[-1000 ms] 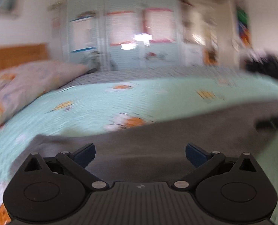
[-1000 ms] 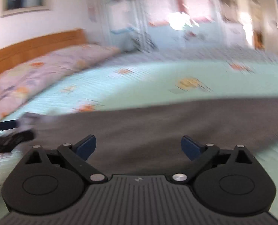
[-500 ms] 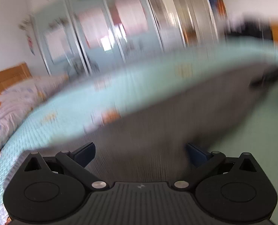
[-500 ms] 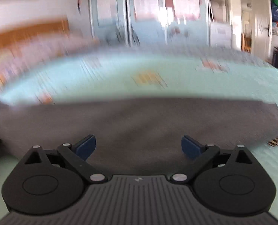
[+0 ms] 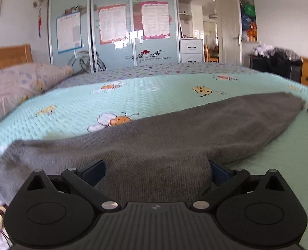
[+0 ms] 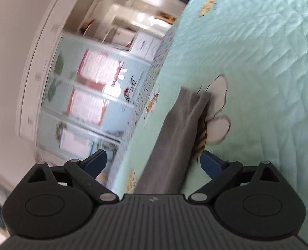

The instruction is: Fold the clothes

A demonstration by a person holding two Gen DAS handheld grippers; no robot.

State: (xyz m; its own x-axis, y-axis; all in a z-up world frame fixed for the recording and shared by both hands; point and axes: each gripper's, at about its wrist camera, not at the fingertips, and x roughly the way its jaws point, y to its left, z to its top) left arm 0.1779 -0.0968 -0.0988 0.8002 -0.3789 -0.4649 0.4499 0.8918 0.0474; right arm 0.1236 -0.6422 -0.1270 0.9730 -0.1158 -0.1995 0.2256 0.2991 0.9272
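Bedspread (image 6: 258,48) beneath tilted right hand-held gripper (image 6: 152,162)

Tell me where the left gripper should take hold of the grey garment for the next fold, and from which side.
Probably the near hem of the grey garment, approached low from the near bed edge. The cloth lies flat on the green bedspread, and that edge already runs between the left gripper's wide-apart fingers, so a pinch there could lift it. The right gripper also straddles grey cloth.
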